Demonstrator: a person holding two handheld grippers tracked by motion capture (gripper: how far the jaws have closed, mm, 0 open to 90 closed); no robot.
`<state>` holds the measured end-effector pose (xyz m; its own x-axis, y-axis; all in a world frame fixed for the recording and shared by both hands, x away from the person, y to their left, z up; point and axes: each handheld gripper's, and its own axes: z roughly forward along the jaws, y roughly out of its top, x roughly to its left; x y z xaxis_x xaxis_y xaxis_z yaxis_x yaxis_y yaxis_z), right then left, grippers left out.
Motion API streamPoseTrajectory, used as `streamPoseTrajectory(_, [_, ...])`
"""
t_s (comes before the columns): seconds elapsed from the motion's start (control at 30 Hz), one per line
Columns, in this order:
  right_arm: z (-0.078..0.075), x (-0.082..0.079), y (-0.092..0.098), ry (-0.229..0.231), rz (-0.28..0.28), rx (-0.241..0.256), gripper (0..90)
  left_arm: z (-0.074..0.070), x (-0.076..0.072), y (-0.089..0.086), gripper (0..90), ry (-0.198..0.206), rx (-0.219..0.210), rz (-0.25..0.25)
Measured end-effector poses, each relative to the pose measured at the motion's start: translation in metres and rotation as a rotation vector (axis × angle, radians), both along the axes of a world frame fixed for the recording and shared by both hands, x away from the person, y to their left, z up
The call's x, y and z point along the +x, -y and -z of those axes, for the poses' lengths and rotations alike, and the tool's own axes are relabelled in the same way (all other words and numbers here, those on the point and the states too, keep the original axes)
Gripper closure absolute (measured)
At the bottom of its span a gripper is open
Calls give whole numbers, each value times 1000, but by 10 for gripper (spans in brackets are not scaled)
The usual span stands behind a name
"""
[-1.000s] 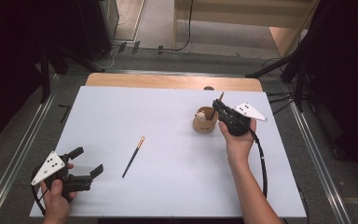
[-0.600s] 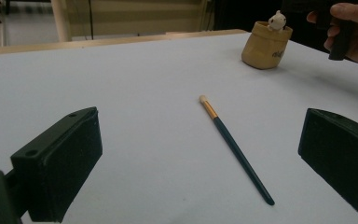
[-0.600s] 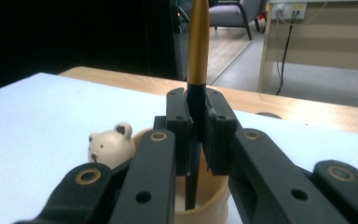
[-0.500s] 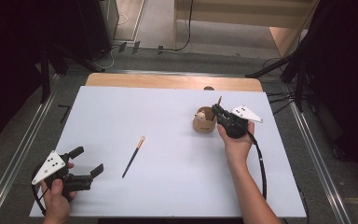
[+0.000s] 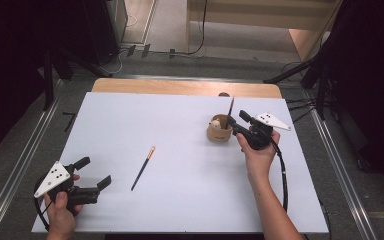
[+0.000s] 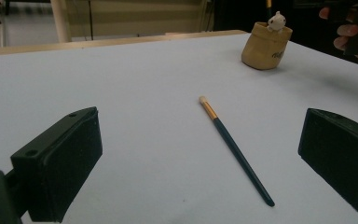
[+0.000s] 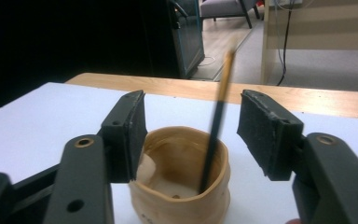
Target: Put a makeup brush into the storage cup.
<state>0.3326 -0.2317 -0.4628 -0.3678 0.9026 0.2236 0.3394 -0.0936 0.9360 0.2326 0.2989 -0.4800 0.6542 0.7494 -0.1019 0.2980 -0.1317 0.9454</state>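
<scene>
**Right tongs released over the pot, one brush in, one still on the bench**

The right tongs [image 5: 234, 122] hang just above the tan pot [image 5: 220, 129], jaws parted, with a dark brush [image 7: 216, 126] standing between them inside the pot and touched by neither pad. That brush leans against the pot's rim, its tip down on the floor of the pot. The left tongs [image 5: 94, 173] rest near the front left corner of the bench [image 5: 180, 210], spread wide and holding nothing. The second brush [image 6: 235, 149] lies flat on the bench, well apart from the pot. It looks light, thin and stiff, likely to roll; a pinch near mid-handle, across the shaft, should hold it best.
</scene>
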Motion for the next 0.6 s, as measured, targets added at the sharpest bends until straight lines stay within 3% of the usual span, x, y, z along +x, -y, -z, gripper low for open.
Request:
streamPoseTrajectory(0.23, [-7, -21, 7, 69, -37, -44, 223, 0, 0, 0, 0, 1, -3, 0])
streamPoseTrajectory(0.4, [0, -32, 14, 66, -41, -71, 144, -1, -1, 1, 0, 0, -2, 3])
streamPoseTrajectory(0.6, [8, -45, 26, 44, -10, -97, 133, 0, -1, 1, 0, -2, -3, 5])
